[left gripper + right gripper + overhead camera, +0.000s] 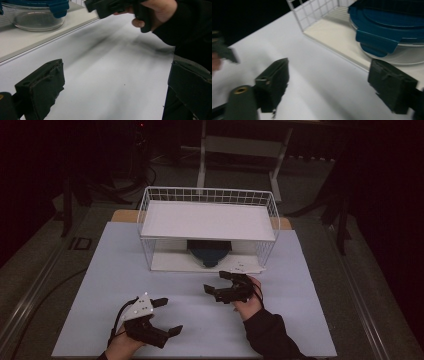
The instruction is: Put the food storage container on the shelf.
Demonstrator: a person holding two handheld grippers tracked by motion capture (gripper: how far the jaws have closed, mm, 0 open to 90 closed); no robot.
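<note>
Blue-lidded glass container (209, 253) sits on the bottom shelf of the white wire rack (207, 196) as the right gripper (226, 282), jaws apart, hovers just before it, seemingly about to reach in and clamp the lid tab, while the left gripper (167, 316) waits open nearer the counter (300, 320) edge.

A clear glass container (402, 53) with a blue clip-on lid (387, 22) sits upright on the lower shelf (337, 35) of a white wire rack (150, 220). The lid is on. It rests near the shelf's front edge.
</note>
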